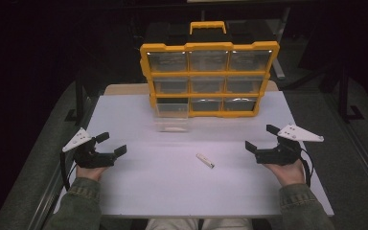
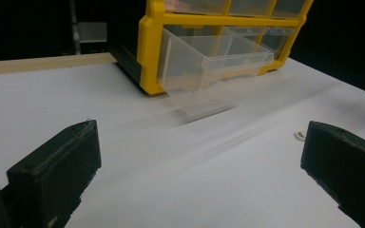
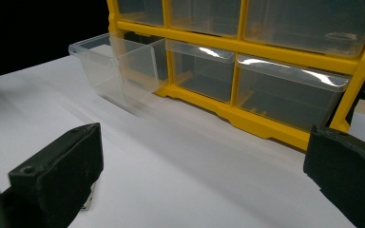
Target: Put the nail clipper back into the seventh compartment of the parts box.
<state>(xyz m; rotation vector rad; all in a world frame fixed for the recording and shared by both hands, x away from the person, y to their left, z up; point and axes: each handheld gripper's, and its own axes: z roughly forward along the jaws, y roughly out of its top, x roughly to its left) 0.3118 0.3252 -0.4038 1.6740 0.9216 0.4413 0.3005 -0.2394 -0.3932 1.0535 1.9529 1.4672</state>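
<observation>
High view, lower centre: a small white stick [image 1: 205, 161] between spread left gripper [image 1: 111, 143] and right gripper [image 1: 261, 137]; gripper views reveal the organizer's [image 1: 209, 46] protruding clear drawer [image 2: 209, 71]

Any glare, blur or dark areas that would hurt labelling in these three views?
High view: surroundings nearly black, white table bright. Left gripper view: streaky blur under the pulled-out clear drawer. Right gripper view: glare strips on the closed drawer fronts.

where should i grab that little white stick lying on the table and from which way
Grip the white stick across its narrow width, near its middle, coming straight down from above. It lies flat on the table, slanted, so turn the jaws square to its length. The open right gripper looks the nearer one.
</observation>
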